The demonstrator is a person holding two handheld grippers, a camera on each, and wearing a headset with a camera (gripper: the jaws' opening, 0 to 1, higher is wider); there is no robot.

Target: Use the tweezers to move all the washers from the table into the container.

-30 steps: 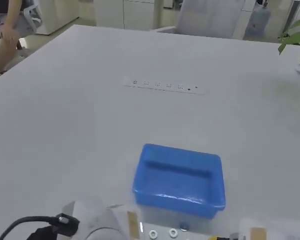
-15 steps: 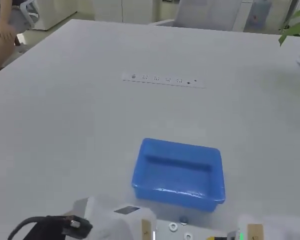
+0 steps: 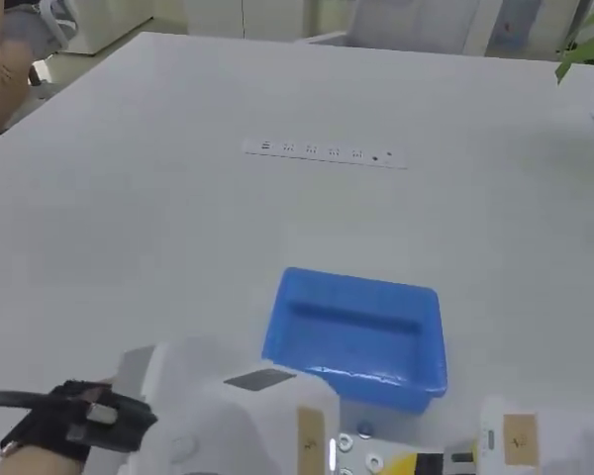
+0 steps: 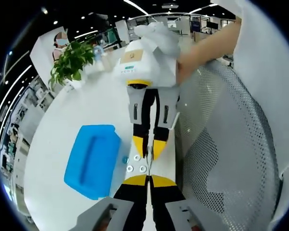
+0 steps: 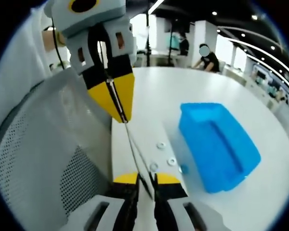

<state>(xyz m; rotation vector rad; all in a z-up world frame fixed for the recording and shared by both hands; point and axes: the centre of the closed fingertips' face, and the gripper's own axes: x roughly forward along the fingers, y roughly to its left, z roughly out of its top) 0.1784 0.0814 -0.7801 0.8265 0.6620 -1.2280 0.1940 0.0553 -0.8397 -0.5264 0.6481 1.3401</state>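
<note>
Head view: the blue container [image 3: 356, 336] stands open side up on the white bench [image 3: 158, 247]. Its inside shows plain blue walls and floor. Washers [image 3: 345, 442] lie on the bench just before its near wall, not touching it, with a small blue piece [image 3: 364, 429] beside them. Far behind the container a power strip [image 3: 325, 152] lies flat in the bench. At the bottom left a black-gloved hand [image 3: 69, 426] grips a white gripper body.

The left gripper view makes more plain. There are three washers in a loose group between the container and the thin tweezers [image 4: 148, 161]. The tweezers run straight from the left gripper [image 4: 147, 180] to the right gripper [image 4: 149, 148]. The two grippers face each other tip to tip over the near edge of the bench, beside a mesh chair [image 4: 221, 144]. A bare forearm [image 4: 202, 48] reaches down to the right gripper's white body.

In the right gripper view, the left gripper's yellow jaws are pressed together on one end of the tweezers. The right gripper's own jaws stand narrow around the other end and hold it. The tweezers hang above the bench, near the washers, and the pictures do not show if they touch any.
</note>
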